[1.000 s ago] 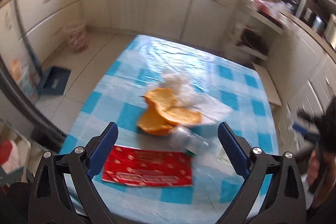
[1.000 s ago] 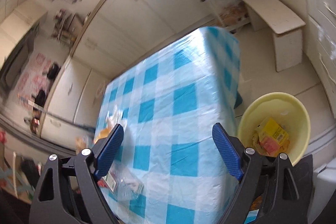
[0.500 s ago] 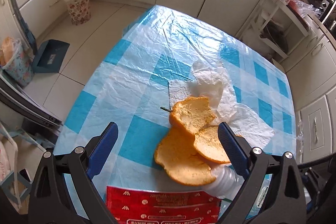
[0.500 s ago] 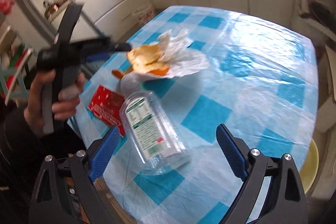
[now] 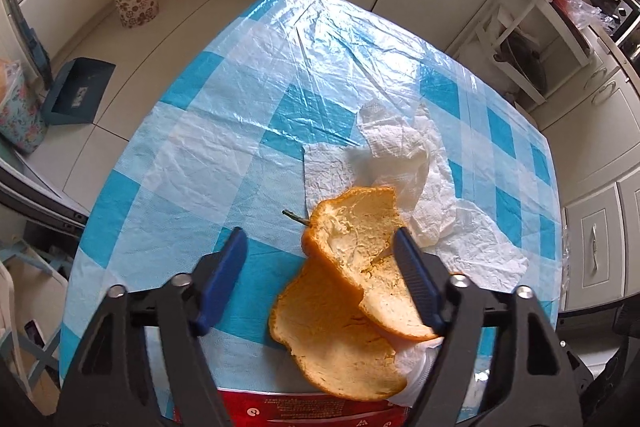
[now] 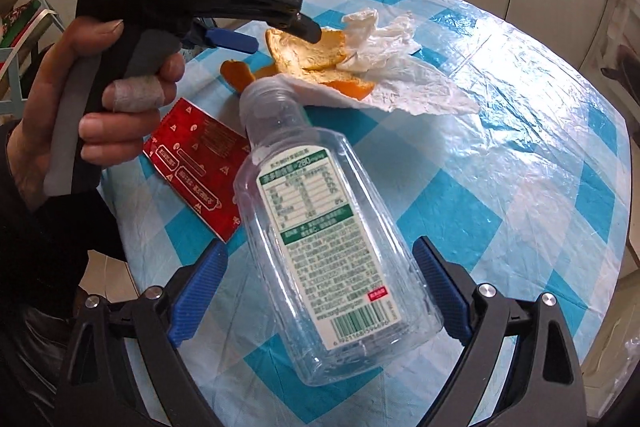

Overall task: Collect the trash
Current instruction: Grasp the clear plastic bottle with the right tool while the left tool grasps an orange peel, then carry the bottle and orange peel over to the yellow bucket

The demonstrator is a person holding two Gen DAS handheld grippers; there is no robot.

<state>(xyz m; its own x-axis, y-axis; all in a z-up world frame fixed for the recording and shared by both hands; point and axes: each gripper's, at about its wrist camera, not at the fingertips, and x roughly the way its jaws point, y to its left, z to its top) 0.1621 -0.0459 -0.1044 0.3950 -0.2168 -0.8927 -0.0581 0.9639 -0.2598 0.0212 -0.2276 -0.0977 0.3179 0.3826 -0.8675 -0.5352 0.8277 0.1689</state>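
Both tools have dropped closer to the clutter since half a second ago, and the left one has narrowed its opening. Seen from the left wrist, the left gripper [image 5: 320, 245] hovers low over the orange peel [image 5: 344, 291], its fingers [image 5: 222, 279] partly drawn in but not yet gripping: the right finger lies over the upper curl of peel, while the left finger stands apart over bare cloth. That peel rests partly on a crumpled paper towel [image 5: 404, 155] on the blue-checked counter [image 5: 224, 115], with a red wrapper [image 5: 304, 413] peeking in at the near edge. From the right wrist, the right gripper [image 6: 320, 291] has its fingers spread wide on either side of a clear plastic bottle [image 6: 320, 251] lying on its side, label up, cap toward the peel; neither finger appears to touch it. Beside the bottle lies the red wrapper, and beyond, the person's left hand [image 6: 80, 107] squeezes the handle of the other tool. My guess is that both picks are about to begin, peel on the left and bottle on the right, with nothing collected from this pile yet.
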